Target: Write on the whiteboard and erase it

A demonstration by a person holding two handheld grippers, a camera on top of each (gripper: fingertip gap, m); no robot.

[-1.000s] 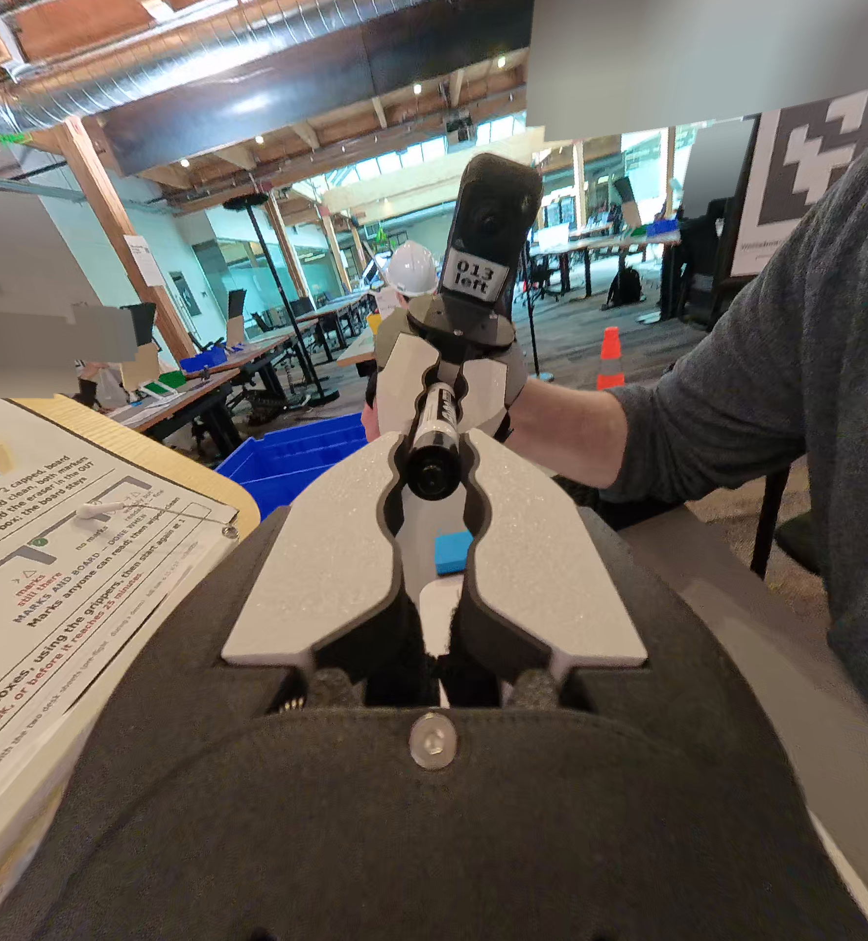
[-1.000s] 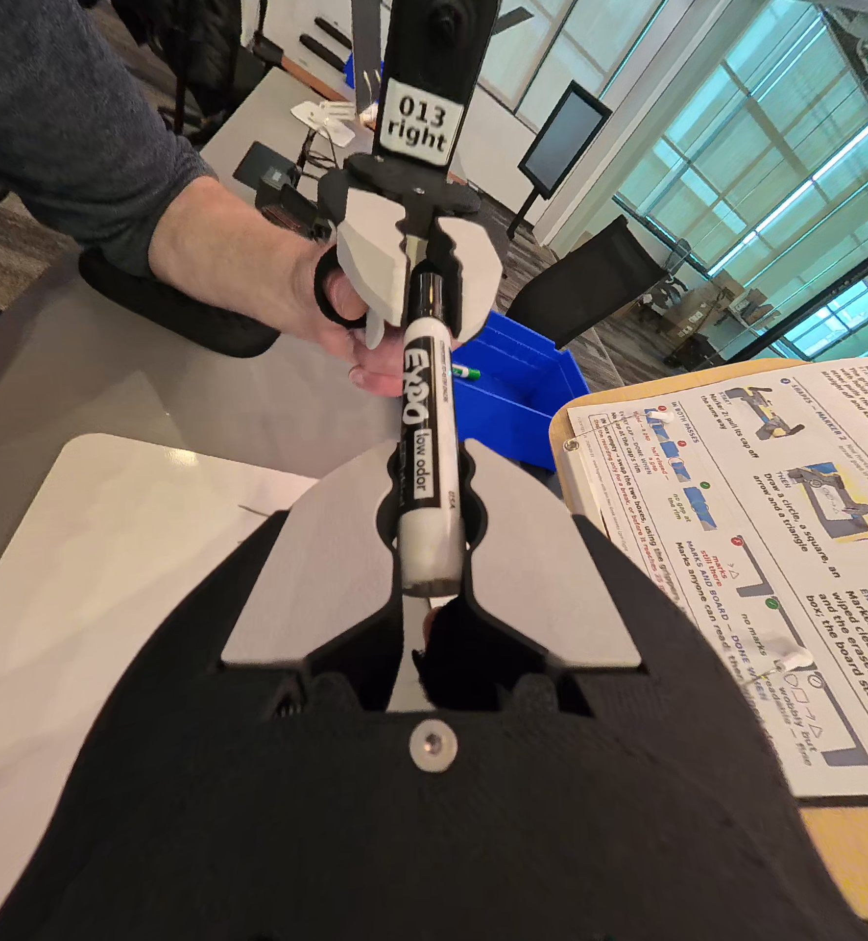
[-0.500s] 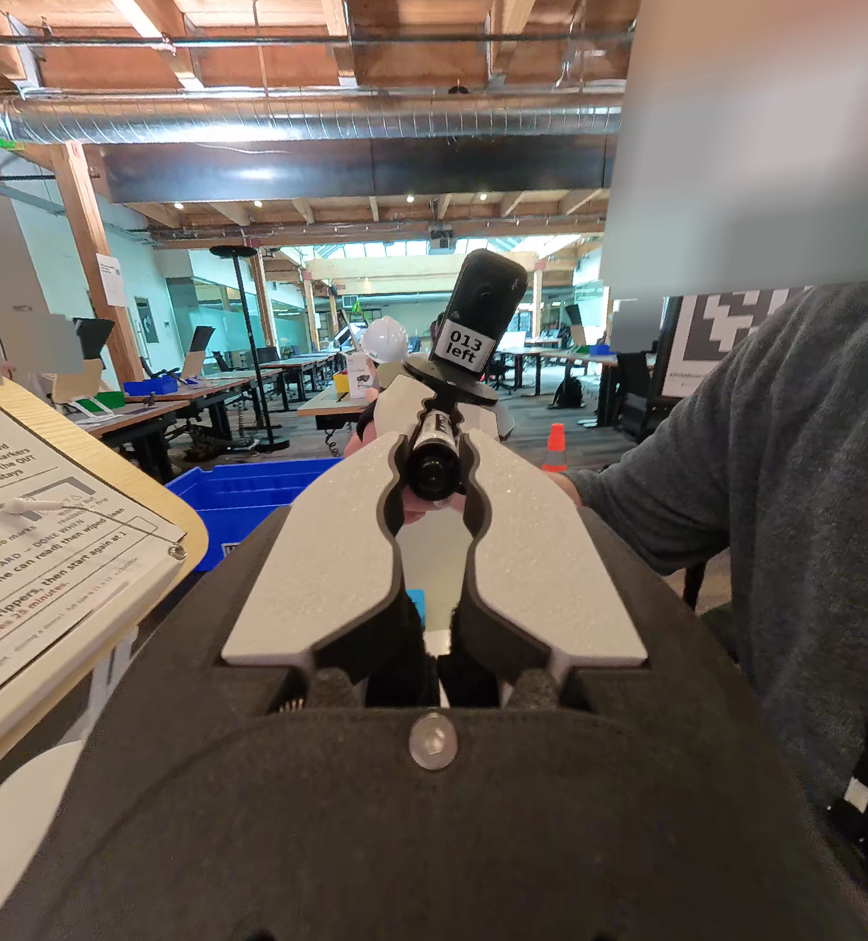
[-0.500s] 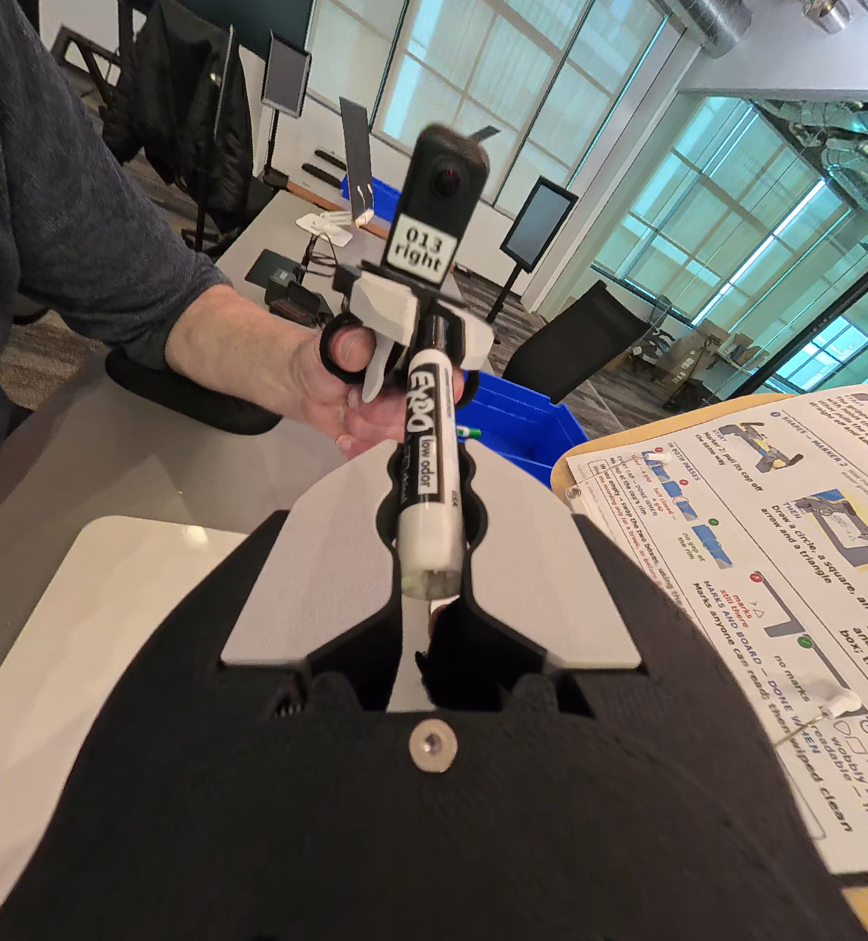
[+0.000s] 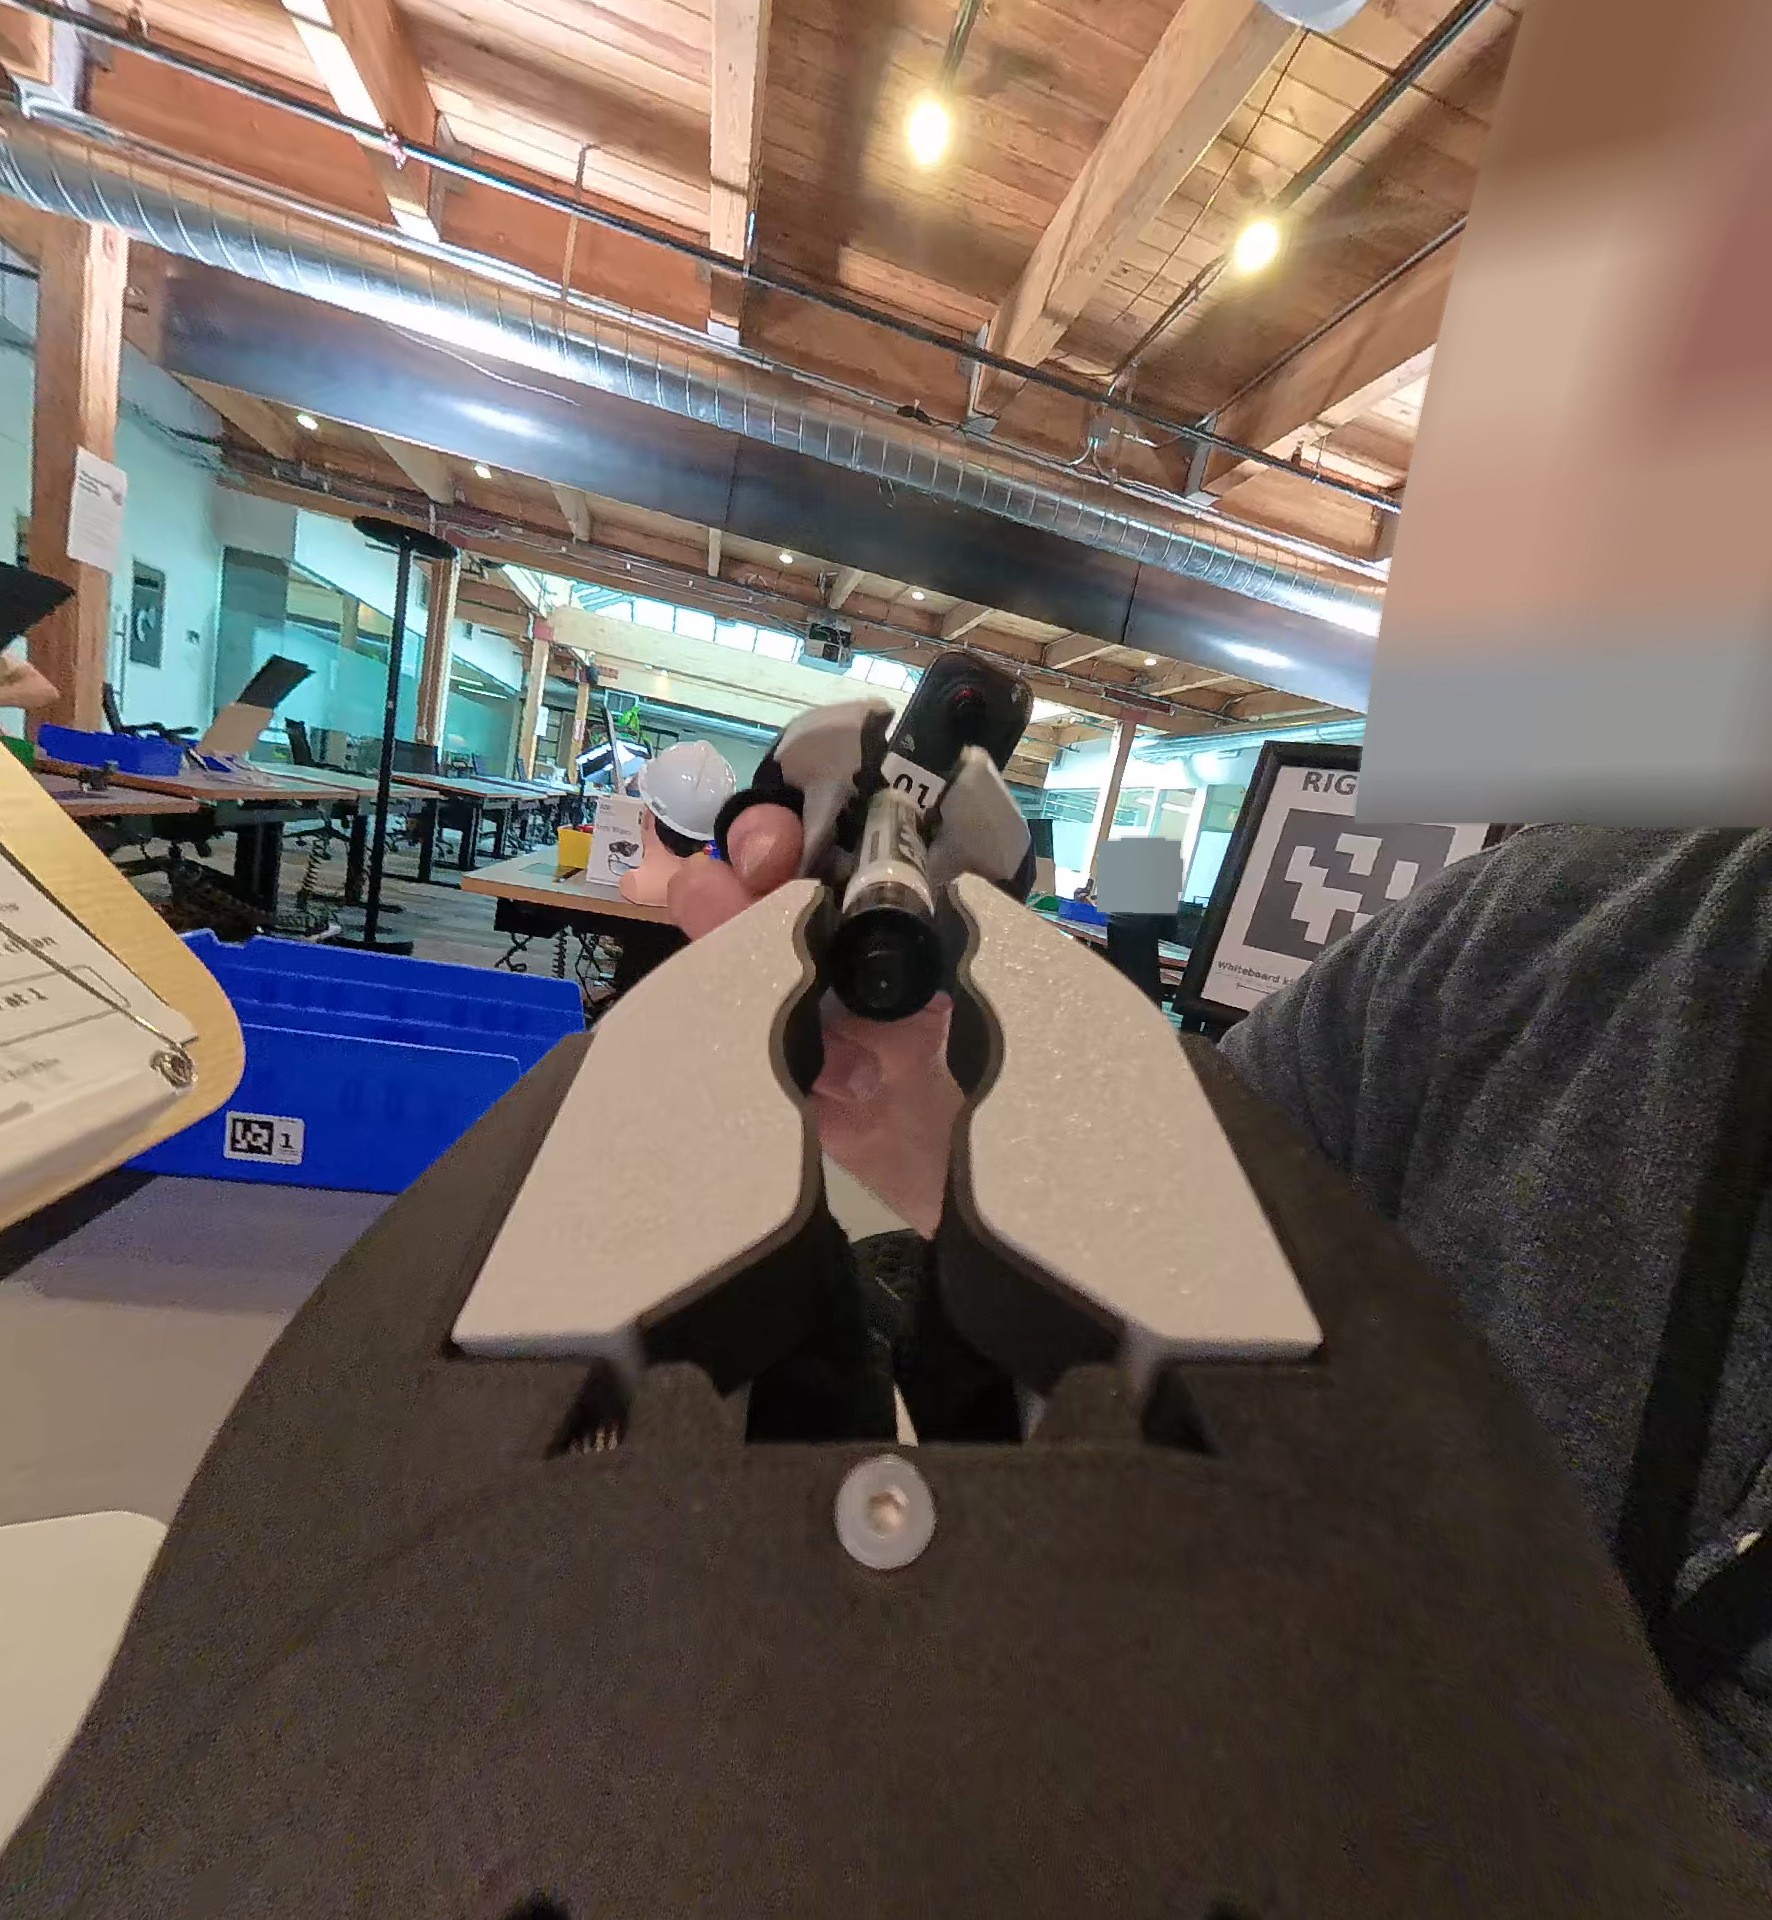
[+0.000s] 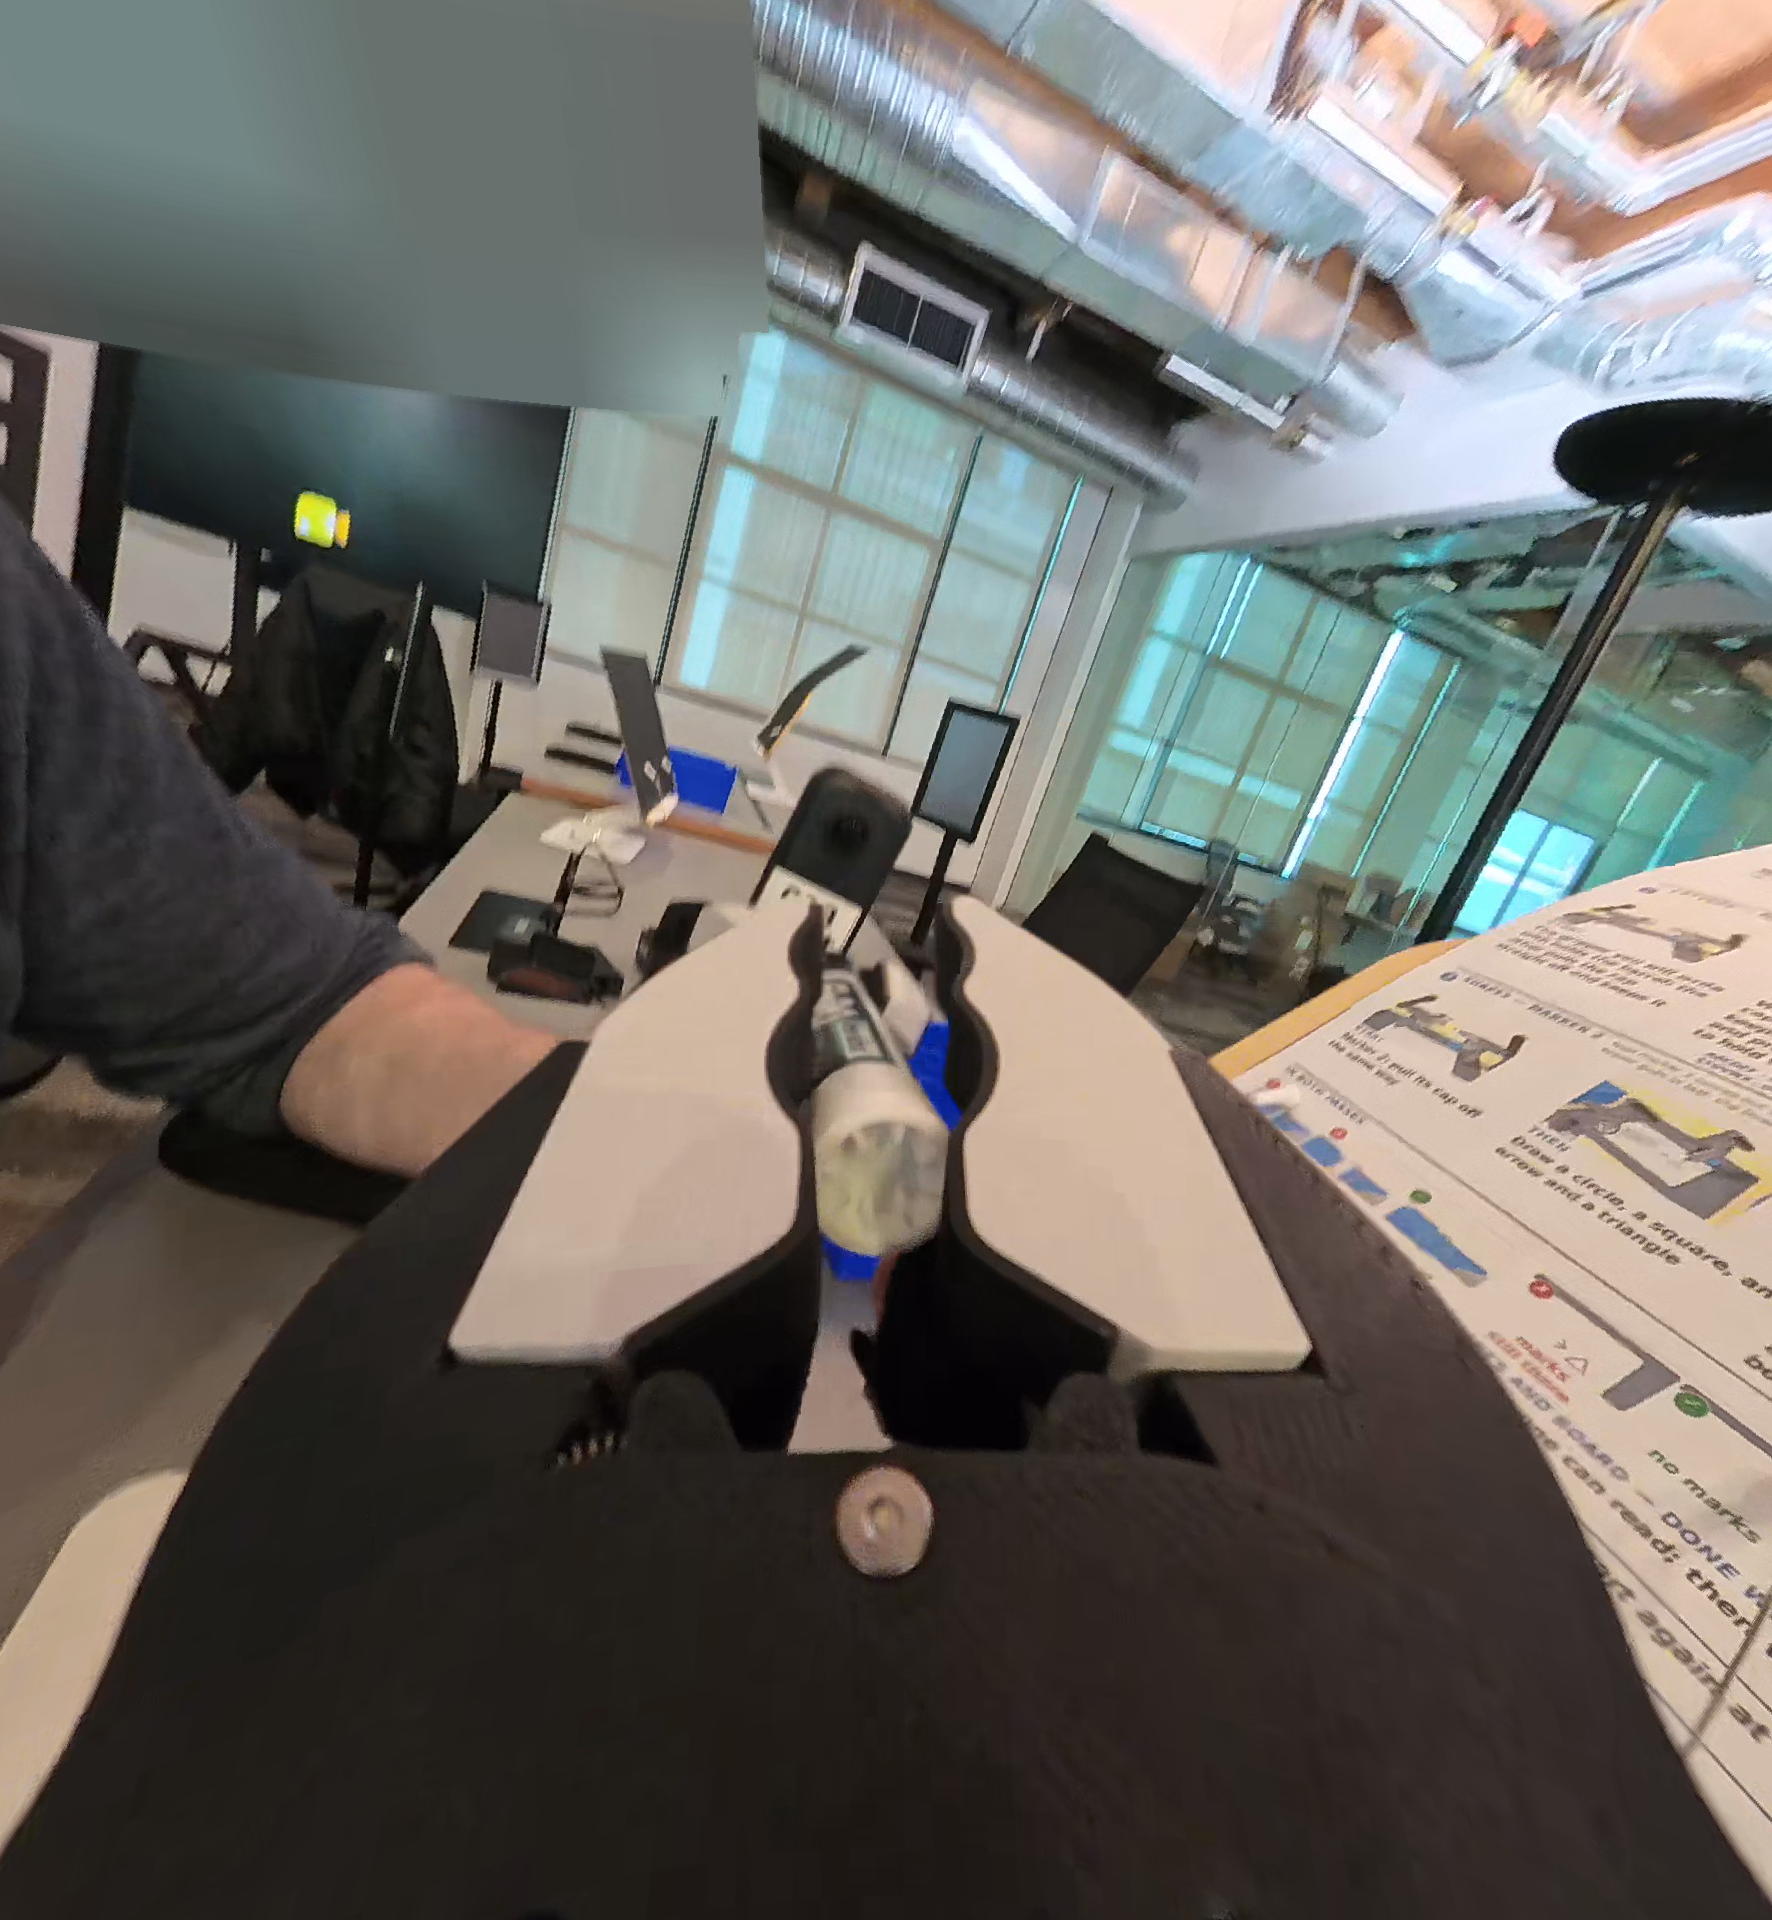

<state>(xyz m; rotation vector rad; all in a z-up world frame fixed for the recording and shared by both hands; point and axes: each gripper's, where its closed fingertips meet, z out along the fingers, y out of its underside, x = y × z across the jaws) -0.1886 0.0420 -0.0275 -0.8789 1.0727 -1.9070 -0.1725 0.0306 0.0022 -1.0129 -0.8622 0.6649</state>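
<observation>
Two hand-held tongs facing each other above a grey table [image 6: 165, 1278], sharing one marker [image 5: 887, 914].

Left tongs [image 5: 884, 961]: closed on the black cap end, the grey fingers [image 5: 695, 1091] nearly together, the cap seated in the notch near the tips. Right tongs [image 6: 877, 1132]: closed on the white barrel end, the barrel lying aslant between the pale fingers [image 6: 1079, 1132].

Marker suspended in the air between both tongs, well above the whiteboard [image 6: 20, 1662], with only a white corner of the board showing below and to the left of each tool. Blue bin [image 5: 362, 1081] beyond and left of the left tongs; instruction sheet [image 6: 1630, 1195] to the right of the right tongs.

Probably light, stiff and smooth plastic, likely slippery. Best gripped across the barrel in the notches, with the cap pulled straight off along the axis.
</observation>
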